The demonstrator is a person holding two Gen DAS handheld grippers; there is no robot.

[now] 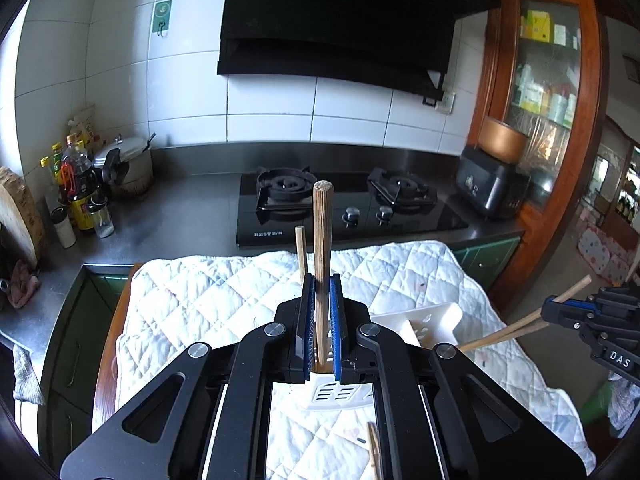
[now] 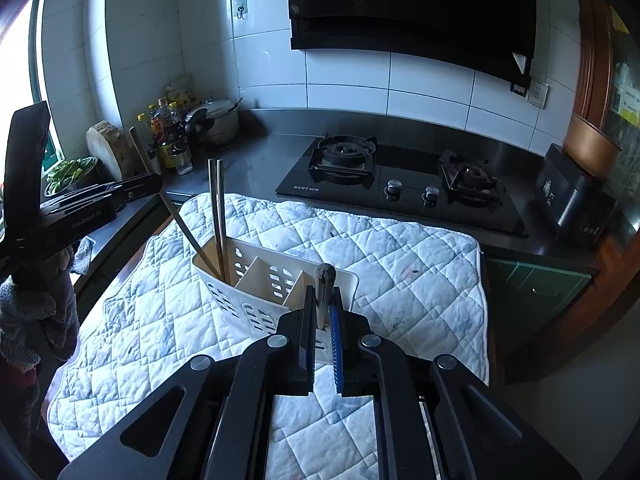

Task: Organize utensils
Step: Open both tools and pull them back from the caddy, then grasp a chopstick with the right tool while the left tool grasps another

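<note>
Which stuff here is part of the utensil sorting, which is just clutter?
Job: white caddy; standing chopsticks in it; left gripper with held chopstick; right gripper with clamped chopsticks; loose chopstick on quilt.
Lying about: hob; bottles; pot; chopping block; black appliance.

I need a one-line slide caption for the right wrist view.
Right gripper holds a chopstick above the white utensil caddy on a quilted cloth.

daylight from left window (image 2: 16,60), blown out | dim, bluish | fisheye-bent edges | focus seemingly sharp
</note>
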